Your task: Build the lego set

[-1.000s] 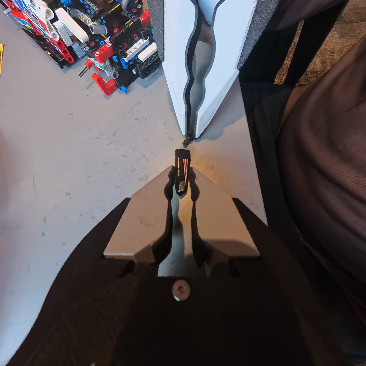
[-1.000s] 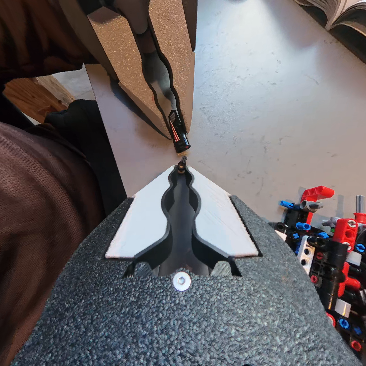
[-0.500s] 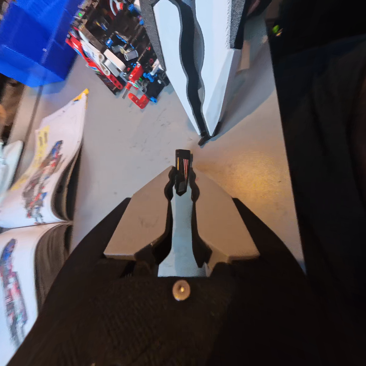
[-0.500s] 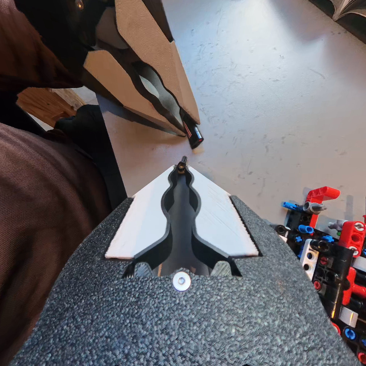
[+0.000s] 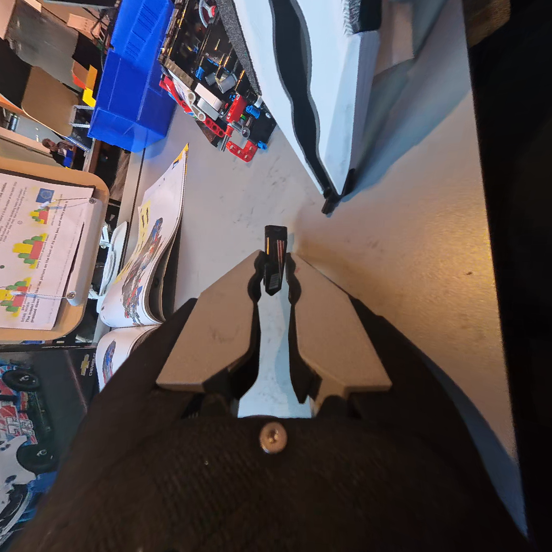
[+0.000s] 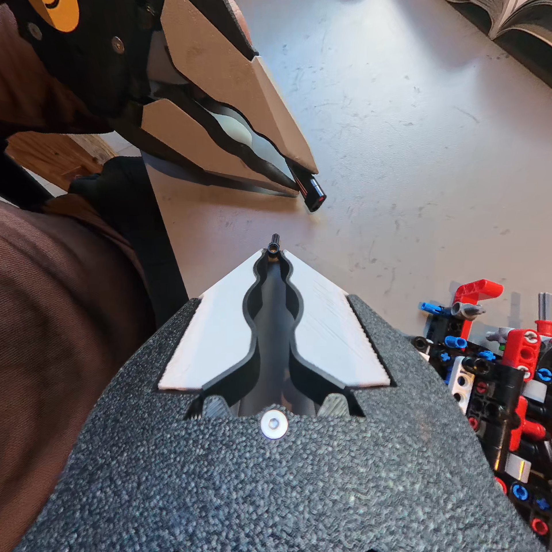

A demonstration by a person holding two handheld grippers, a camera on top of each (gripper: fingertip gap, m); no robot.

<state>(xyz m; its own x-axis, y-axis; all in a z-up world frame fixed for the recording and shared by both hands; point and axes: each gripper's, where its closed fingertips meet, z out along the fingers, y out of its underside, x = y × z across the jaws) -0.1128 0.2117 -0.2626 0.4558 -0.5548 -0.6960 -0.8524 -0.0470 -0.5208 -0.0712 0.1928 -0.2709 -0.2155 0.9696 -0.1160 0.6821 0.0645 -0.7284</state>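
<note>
My left claw (image 5: 275, 260) is closed on a small black plastic brick with thin red and pale stripes (image 5: 275, 254); about half of it sticks out past the tips. My right claw (image 6: 273, 252) is pinched shut on a tiny black plastic connector pin (image 6: 273, 243), held by its rear end with the ribbed nose forward. From the right claw, the striped brick sits ahead and a little to the right, apart from the pin — not yet mated.

Both parts look light, rigid and slick, so I judge the pin could twist or pop free under side load; gripping nearer its collar would be steadier.

Well beyond the left claw's tips lies the half-built red, black and white model (image 5: 227, 98), with an open instruction booklet (image 5: 149, 257) to its left. There is printing on the booklet, a sheet and the box — I won't repeat it.
</note>
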